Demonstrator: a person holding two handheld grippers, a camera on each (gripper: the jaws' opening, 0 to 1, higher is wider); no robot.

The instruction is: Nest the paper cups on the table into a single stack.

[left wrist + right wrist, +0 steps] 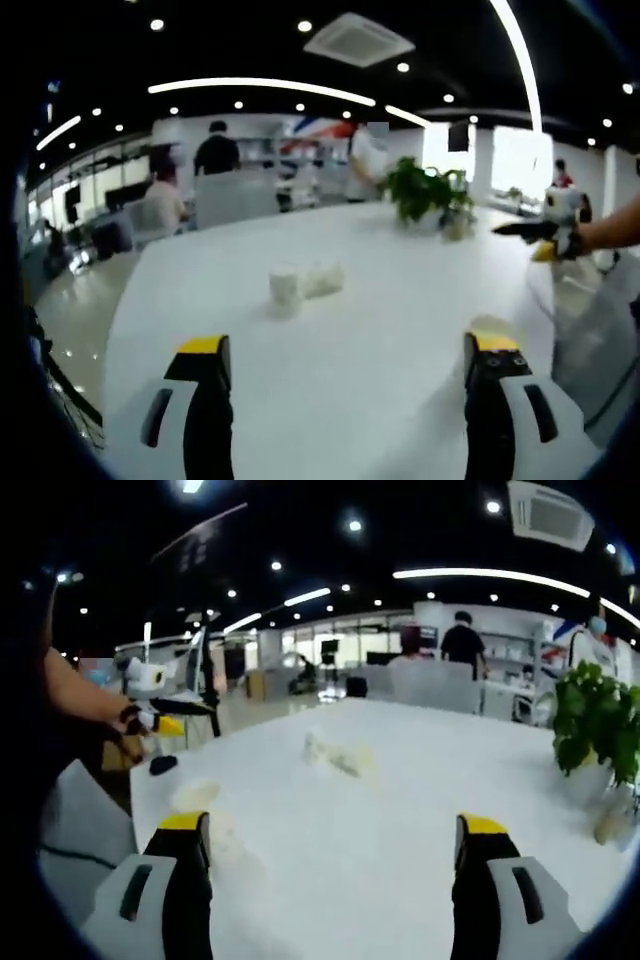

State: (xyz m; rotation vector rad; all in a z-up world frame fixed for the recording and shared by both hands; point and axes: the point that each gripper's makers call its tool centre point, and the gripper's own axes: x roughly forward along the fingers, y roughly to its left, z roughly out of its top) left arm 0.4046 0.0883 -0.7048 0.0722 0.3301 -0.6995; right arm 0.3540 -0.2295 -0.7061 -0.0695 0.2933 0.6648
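On the white table (380, 400), a white paper cup (285, 289) stands upright, and a second cup (324, 278) lies on its side touching it on the right. Another pale cup (489, 324) sits just past my left gripper's right jaw. My left gripper (345, 350) is open, empty, and well short of the pair. In the right gripper view the pair of cups (332, 754) is blurred at mid-table, and a lone cup (196, 796) sits near the left jaw. My right gripper (335, 825) is open with nothing between its jaws. Each gripper also appears in the other view, left gripper (150, 718) and right gripper (548, 236), held above the table's edge.
A potted green plant (425, 192) stands at the far side of the table, seen as plant (597, 720) at right. A small dark object (163, 765) lies near the table's corner. White fabric (590, 335) hangs at the table's right edge. People and desks fill the background.
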